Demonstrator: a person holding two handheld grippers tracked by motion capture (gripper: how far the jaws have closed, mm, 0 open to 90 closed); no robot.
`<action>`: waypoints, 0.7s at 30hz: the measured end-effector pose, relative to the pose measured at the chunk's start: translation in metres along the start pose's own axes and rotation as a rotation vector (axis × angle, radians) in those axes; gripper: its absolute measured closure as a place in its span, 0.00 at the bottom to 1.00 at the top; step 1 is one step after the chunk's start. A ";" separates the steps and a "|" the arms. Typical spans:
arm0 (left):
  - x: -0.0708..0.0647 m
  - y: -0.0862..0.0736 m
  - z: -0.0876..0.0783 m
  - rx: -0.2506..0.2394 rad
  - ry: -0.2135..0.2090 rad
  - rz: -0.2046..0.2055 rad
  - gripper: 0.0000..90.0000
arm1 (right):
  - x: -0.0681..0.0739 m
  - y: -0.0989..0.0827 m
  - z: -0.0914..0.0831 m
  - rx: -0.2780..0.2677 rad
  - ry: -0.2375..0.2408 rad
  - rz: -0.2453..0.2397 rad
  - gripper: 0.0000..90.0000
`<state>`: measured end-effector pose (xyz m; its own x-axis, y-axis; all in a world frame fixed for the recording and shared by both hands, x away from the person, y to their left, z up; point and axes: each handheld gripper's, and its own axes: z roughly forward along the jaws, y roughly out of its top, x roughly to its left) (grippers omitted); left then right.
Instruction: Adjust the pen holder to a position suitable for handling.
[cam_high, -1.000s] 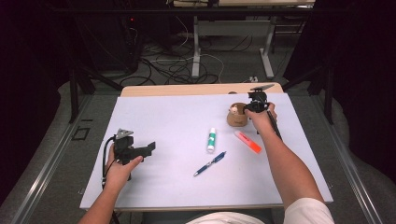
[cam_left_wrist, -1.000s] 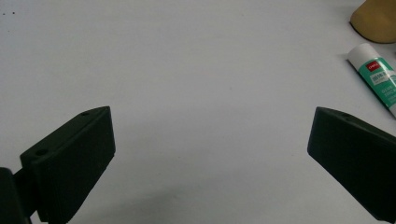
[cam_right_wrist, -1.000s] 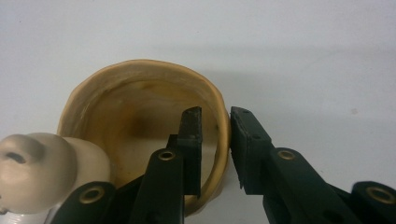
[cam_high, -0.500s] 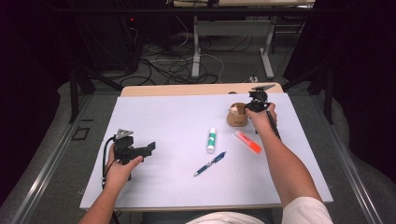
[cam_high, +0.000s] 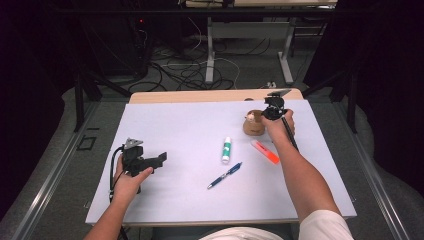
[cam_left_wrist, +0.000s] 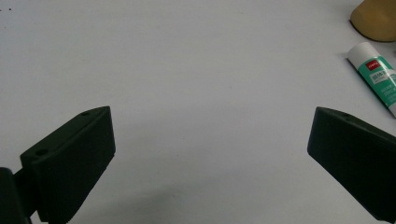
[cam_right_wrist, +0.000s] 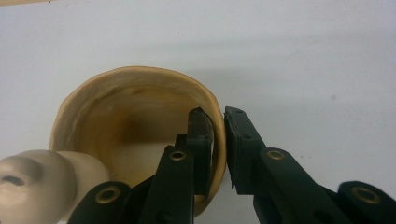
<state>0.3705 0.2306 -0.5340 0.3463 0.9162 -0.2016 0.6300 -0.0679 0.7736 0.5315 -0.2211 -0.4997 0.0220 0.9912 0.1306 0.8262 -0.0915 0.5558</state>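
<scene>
A tan wooden cup (cam_high: 254, 126) stands at the far right of the white table (cam_high: 175, 125). My right gripper (cam_high: 268, 113) points down at the cup's right side. In the right gripper view the right gripper (cam_right_wrist: 219, 119) has one jaw inside the cup (cam_right_wrist: 135, 74) and one outside, and the jaws have just closed onto its wall. A pale rounded piece (cam_right_wrist: 37, 179) sits at the cup's near rim. My left gripper (cam_high: 159, 160) rests at the near left, open (cam_left_wrist: 212, 126), with bare table between its jaws.
A white and green glue stick (cam_high: 226, 149) (cam_left_wrist: 380, 74), a blue pen (cam_high: 225, 175) and an orange highlighter (cam_high: 265, 151) lie mid-table in front of the cup (cam_left_wrist: 376, 18). A strip of bare wood (cam_high: 200, 96) runs along the far edge.
Both hands have kept their places. No visible shift of the cup or the loose items.
</scene>
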 end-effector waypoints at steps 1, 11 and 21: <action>0.000 0.000 0.000 0.000 -0.002 -0.002 0.01 | 0.000 0.000 0.000 -0.001 -0.004 -0.001 0.91; 0.000 0.000 0.000 0.007 -0.001 0.002 0.01 | -0.001 0.001 -0.001 0.011 -0.001 0.018 0.91; 0.000 0.000 0.000 0.008 -0.001 0.002 0.01 | 0.012 0.002 -0.002 0.018 0.032 0.006 0.92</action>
<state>0.3708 0.2309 -0.5337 0.3482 0.9157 -0.2005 0.6349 -0.0730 0.7692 0.5322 -0.2091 -0.4957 0.0096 0.9870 0.1602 0.8361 -0.0958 0.5401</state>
